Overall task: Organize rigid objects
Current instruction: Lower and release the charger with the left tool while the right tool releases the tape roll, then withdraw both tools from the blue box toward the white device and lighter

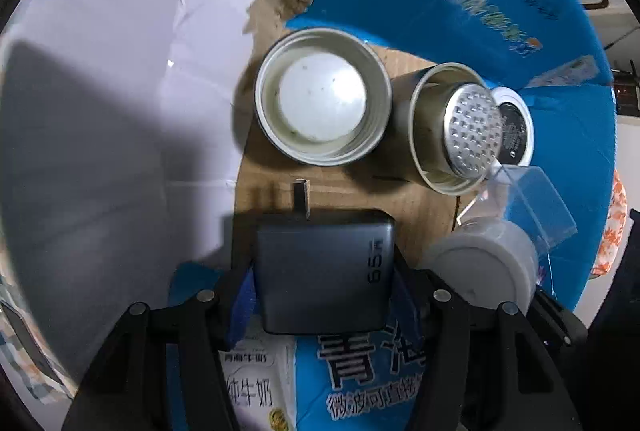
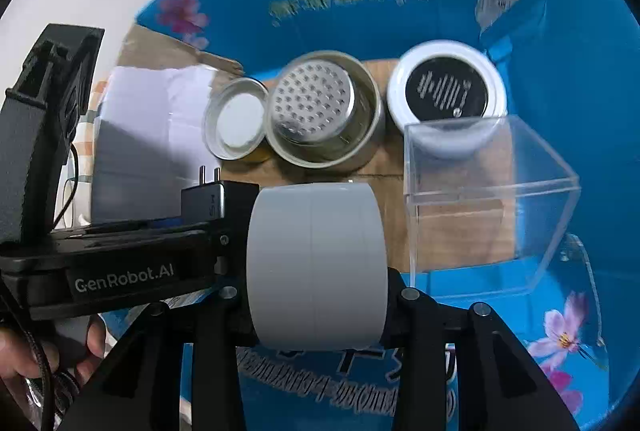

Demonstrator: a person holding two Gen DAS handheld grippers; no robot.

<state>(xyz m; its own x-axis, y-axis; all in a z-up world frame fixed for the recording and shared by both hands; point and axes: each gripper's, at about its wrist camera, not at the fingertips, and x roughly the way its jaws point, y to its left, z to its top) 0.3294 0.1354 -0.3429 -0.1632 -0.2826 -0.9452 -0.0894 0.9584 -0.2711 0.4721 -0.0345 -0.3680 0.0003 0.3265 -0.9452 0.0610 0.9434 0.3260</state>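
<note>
My left tool [image 1: 320, 295] gripped the dark grey plug-in charger block [image 1: 324, 271]; my right tool [image 2: 316, 307] clamped the pale grey plastic cylinder [image 2: 316, 267]. Both hung above the blue box's cardboard floor [image 1: 348, 191]; I judged lowering them clear of the tins wisest.

In the left wrist view the charger [image 1: 324, 271] hides its own lower end behind the tongs, and the printing on the blue box wall [image 1: 480, 3] is too blurred to read. In the right wrist view the white roll [image 2: 316, 267] covers the fingertips, and the hand [image 2: 24, 355] is cut by the edge.
</note>
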